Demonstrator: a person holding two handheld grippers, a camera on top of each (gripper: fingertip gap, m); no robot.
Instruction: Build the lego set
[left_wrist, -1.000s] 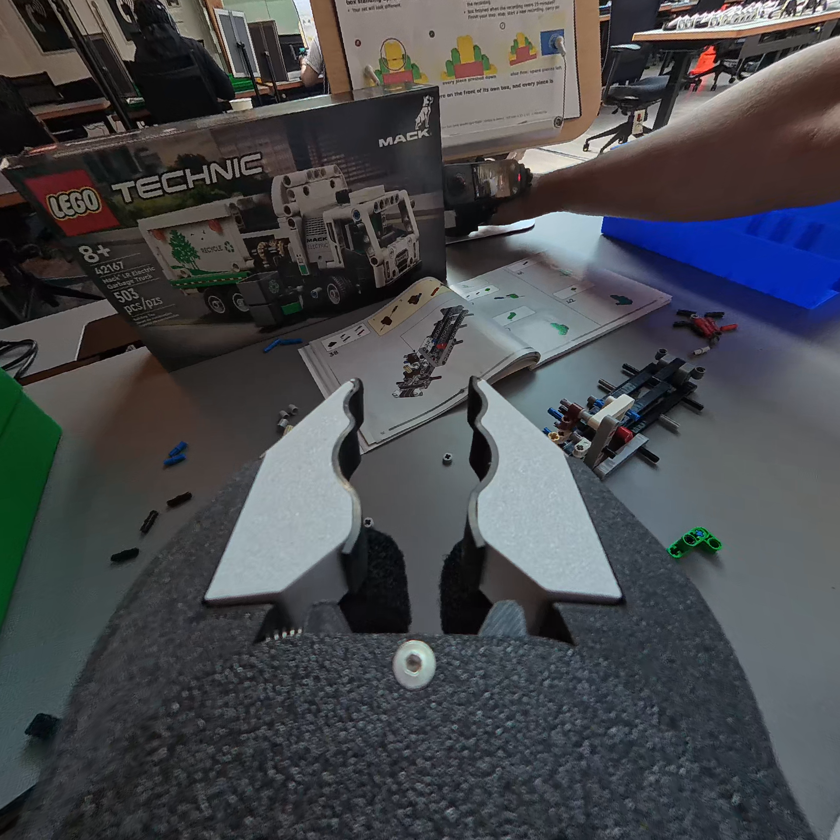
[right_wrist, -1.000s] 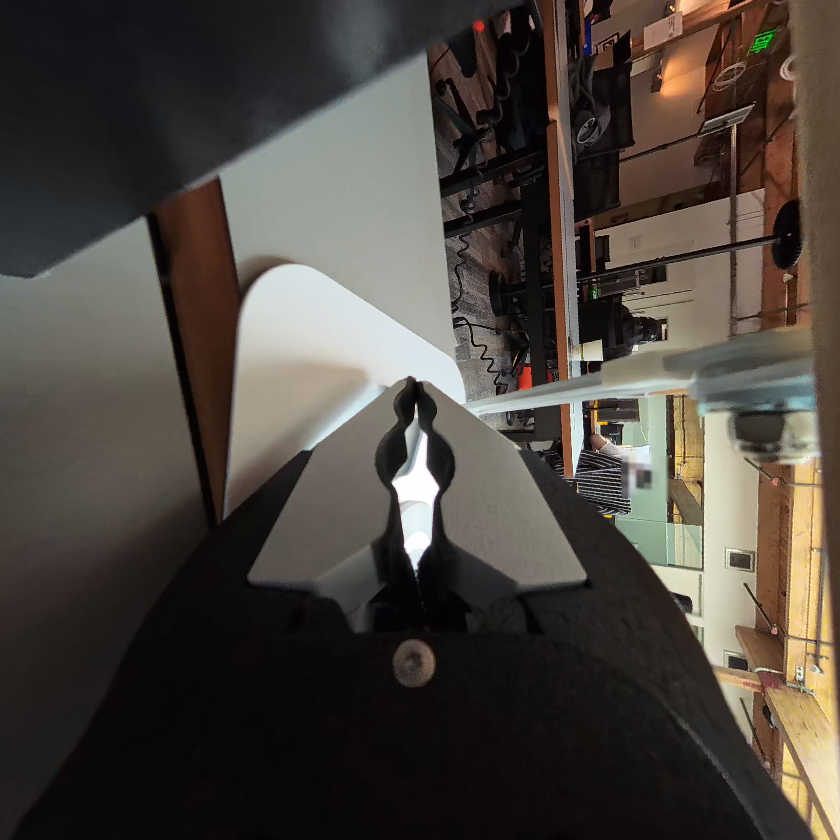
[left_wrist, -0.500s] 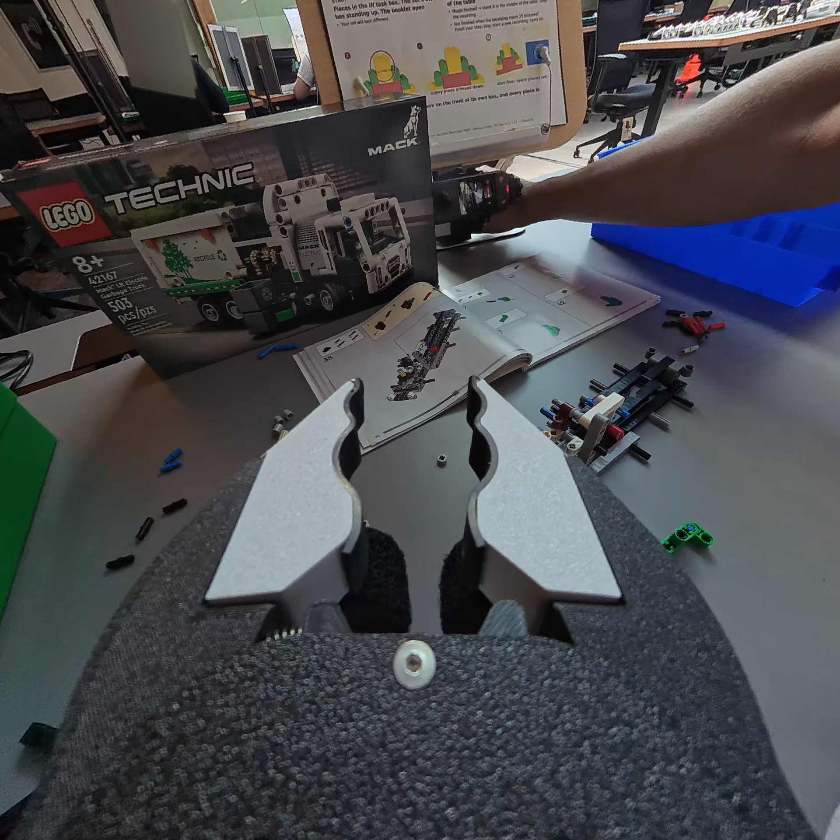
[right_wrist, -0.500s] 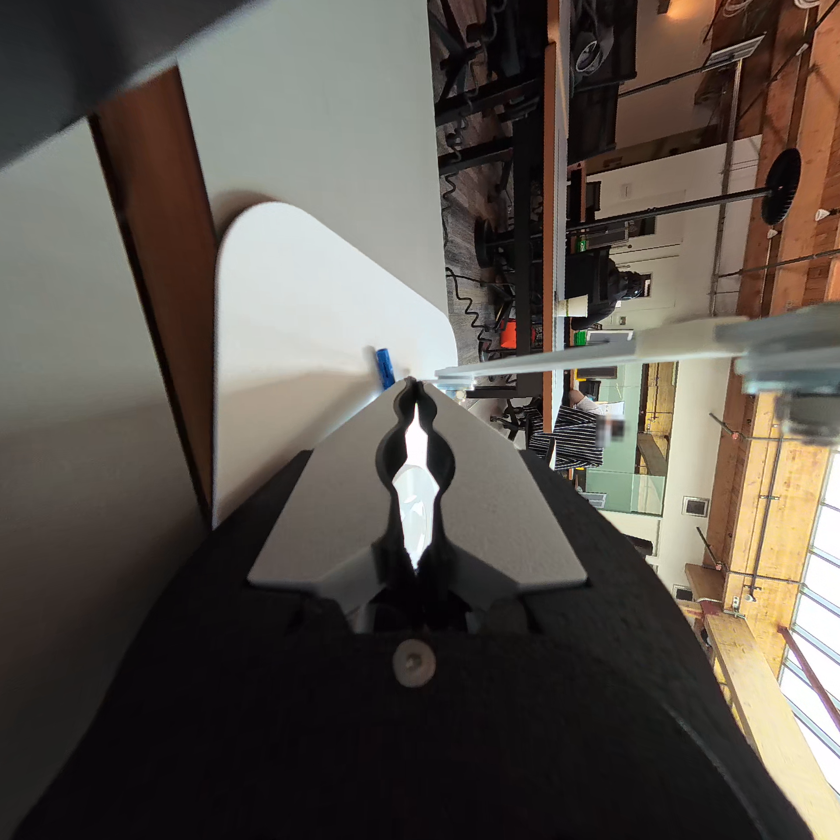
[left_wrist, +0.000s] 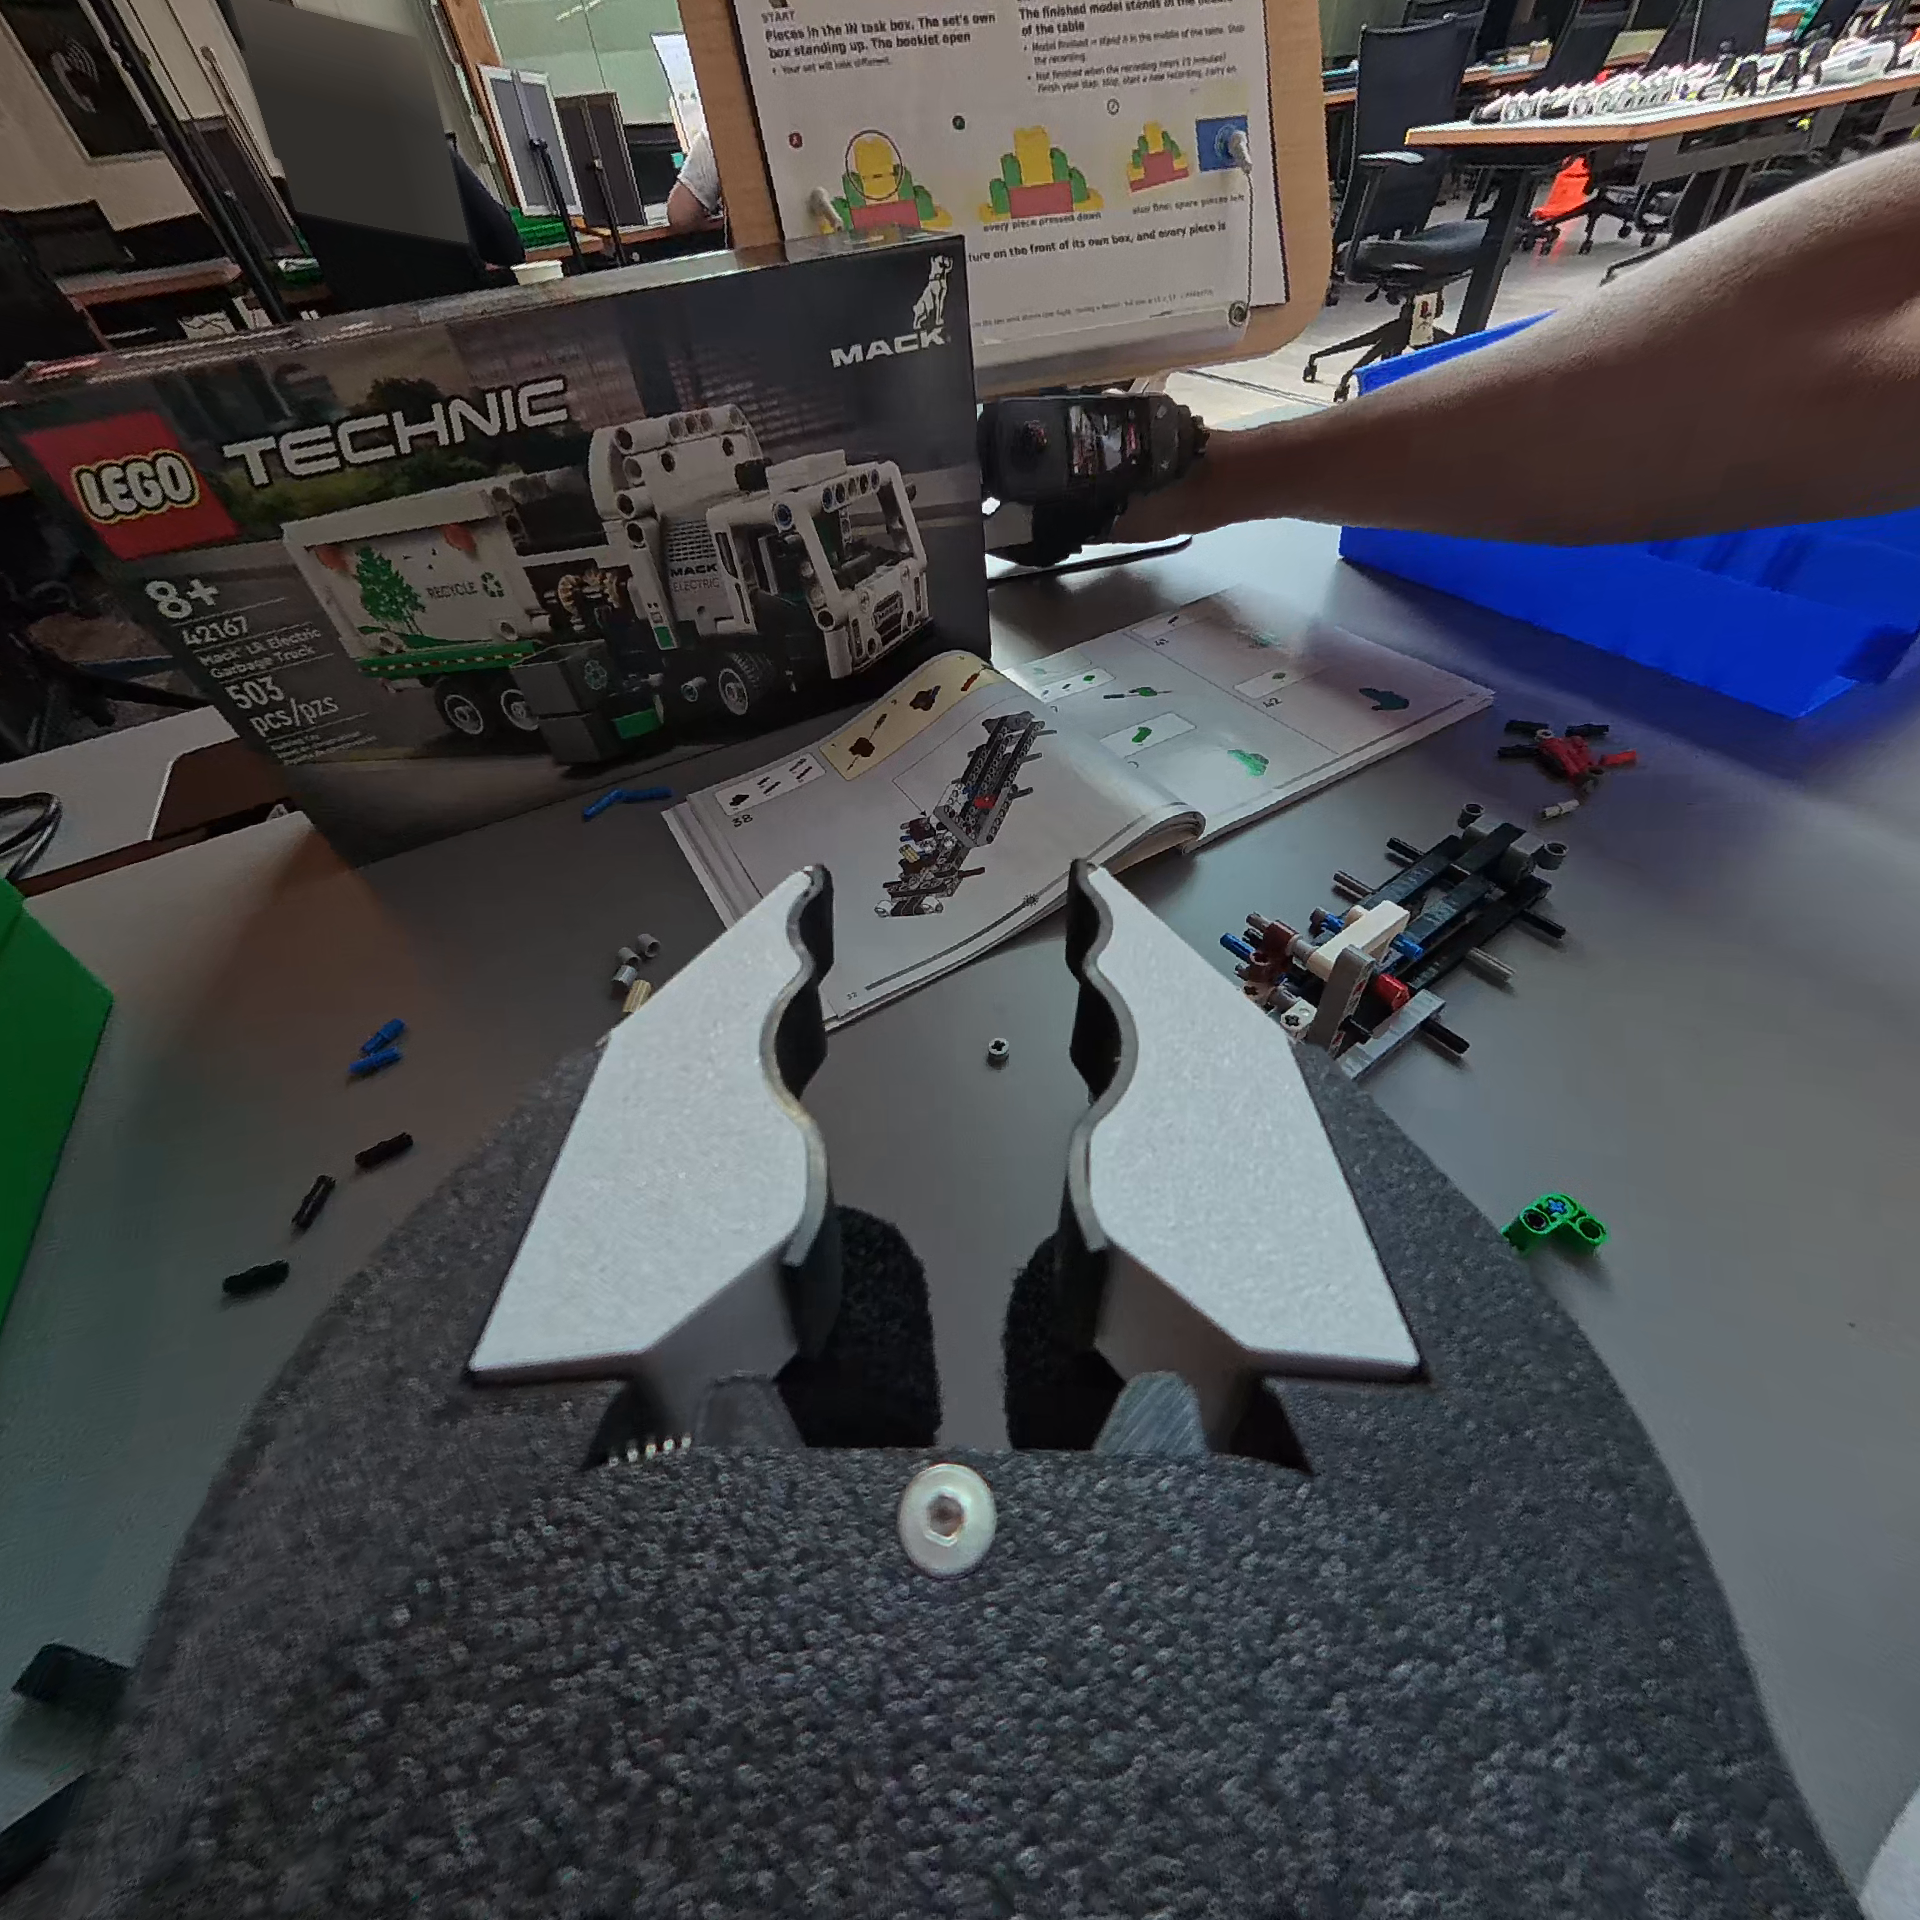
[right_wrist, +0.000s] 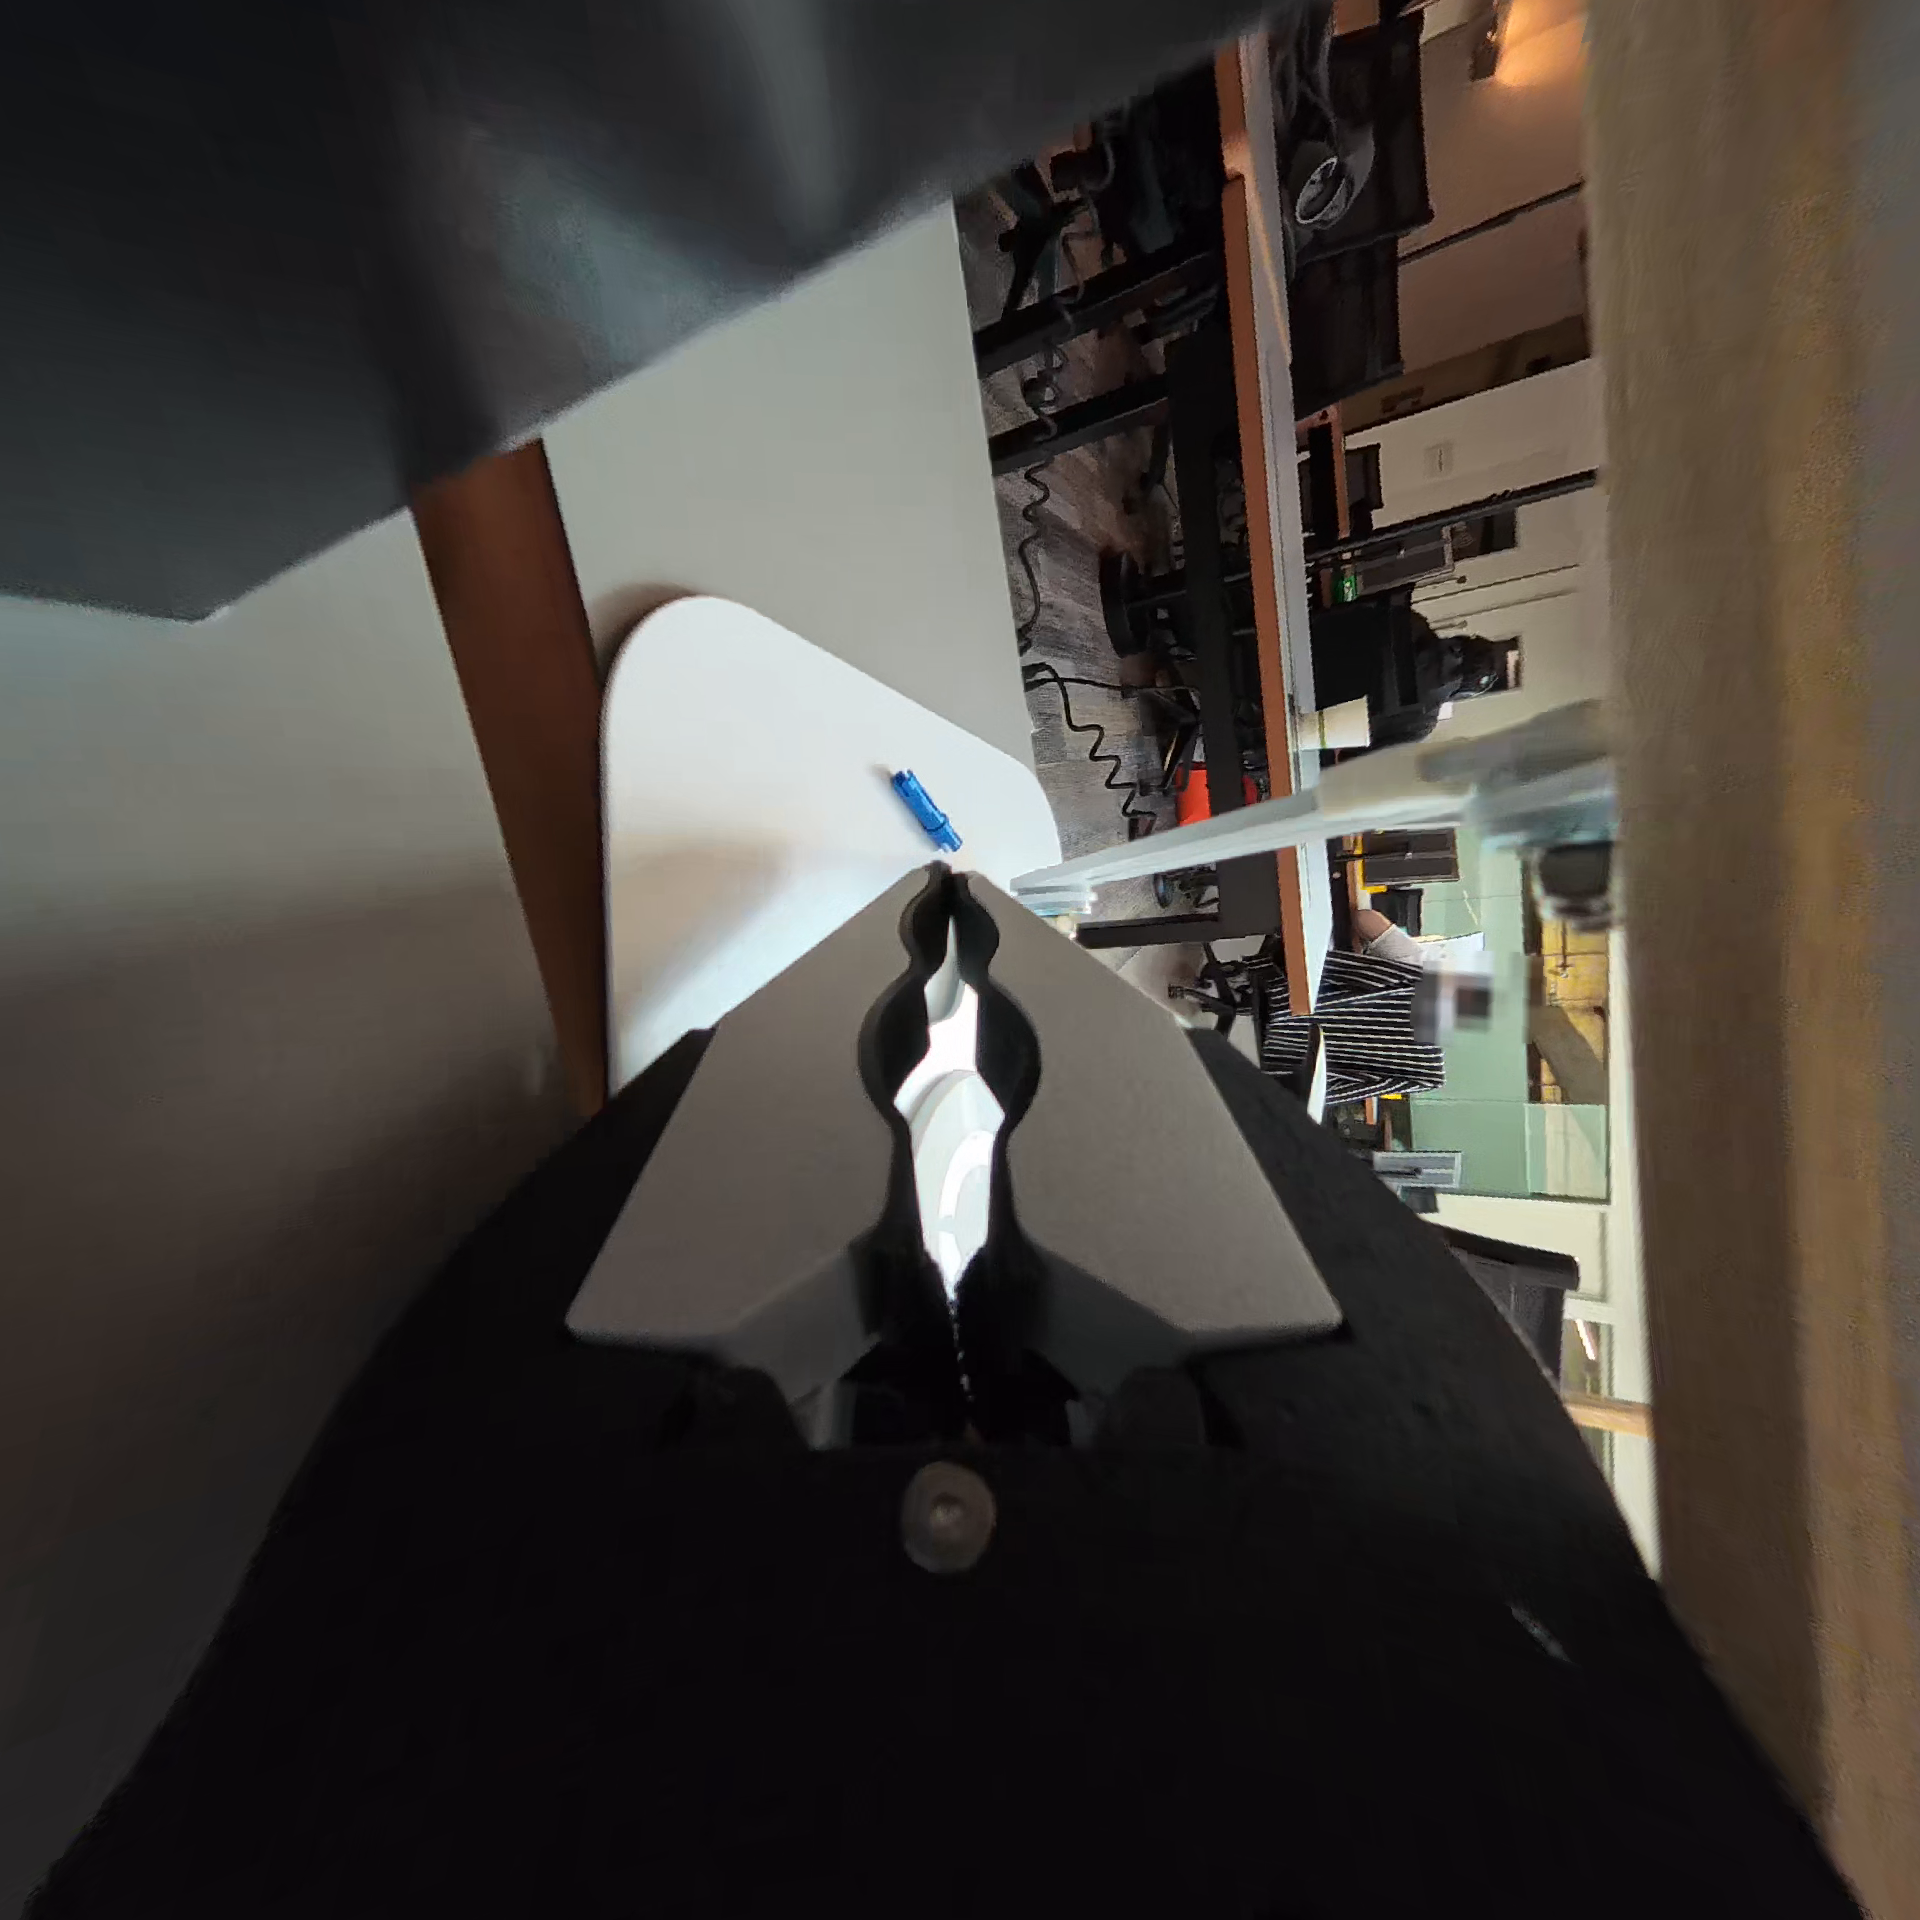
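**A:** Since a second ago, the blue pin (right_wrist: 925, 810) has come into sight just past the tips of the right hand-held gripper (right_wrist: 943, 883), whose fingers are pressed together on nothing; the left hand-held gripper (left_wrist: 948, 914) has held its place, spread and empty, above the tabletop (left_wrist: 1662, 1143).

**B:** And the build itself?

**A:** The half-built chassis (left_wrist: 1392, 945) lies right of the open instruction booklet (left_wrist: 1039, 779), in front of the set's box (left_wrist: 499, 540). A green connector (left_wrist: 1553, 1224) and small black pins (left_wrist: 312, 1200) lie scattered around.

**B:** How would it handle?

**A:** Light, rigid plastic, I'd judge, with axles sticking out that could pop loose; grip the long dark beams. That pin is tiny and likely to roll, so pinch across its middle.

**B:** Surface, room?

**A:** Smooth grey top, a blue bin (left_wrist: 1662, 613) at the far right, an open workshop with desks and chairs behind.
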